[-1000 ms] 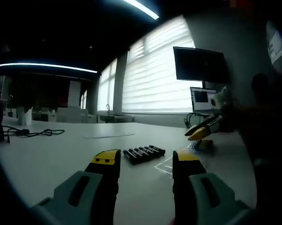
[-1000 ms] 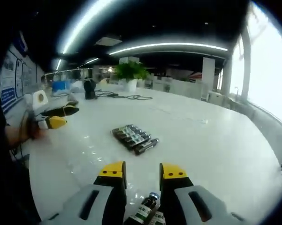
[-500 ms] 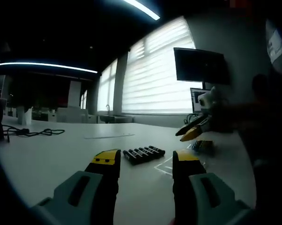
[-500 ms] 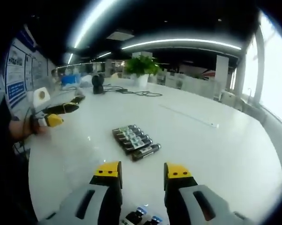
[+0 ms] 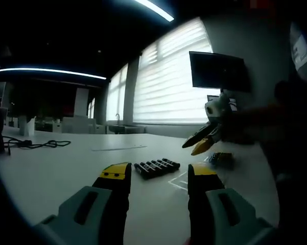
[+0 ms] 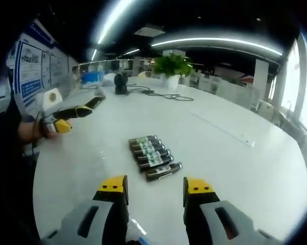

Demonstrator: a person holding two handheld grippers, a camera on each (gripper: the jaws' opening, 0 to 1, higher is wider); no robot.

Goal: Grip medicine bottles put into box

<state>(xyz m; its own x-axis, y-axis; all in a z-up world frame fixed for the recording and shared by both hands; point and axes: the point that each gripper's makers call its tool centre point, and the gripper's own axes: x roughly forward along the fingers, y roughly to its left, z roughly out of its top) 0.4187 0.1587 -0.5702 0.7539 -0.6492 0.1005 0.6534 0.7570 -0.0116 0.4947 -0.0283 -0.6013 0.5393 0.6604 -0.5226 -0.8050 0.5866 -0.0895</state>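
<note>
While medicine bottles (image 6: pixel 154 157) lie in row mid-frame, right gripper (image 6: pixel 156 186) hangs above, jaws wide apart, empty. Left gripper (image 5: pixel 159 173) likewise parted, empty. Best approach: drop straight over nearest end bottle, jaws straddling it. White table (image 6: pixel 230 168) glossy; plant (image 6: pixel 175 65) upper centre, blinds (image 5: pixel 168 81) bright.

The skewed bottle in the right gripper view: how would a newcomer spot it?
On the white table, find the row of dark bottles ahead of the right claw. The end bottle nearest that claw lies angled away from the row; the others lie parallel.
</note>
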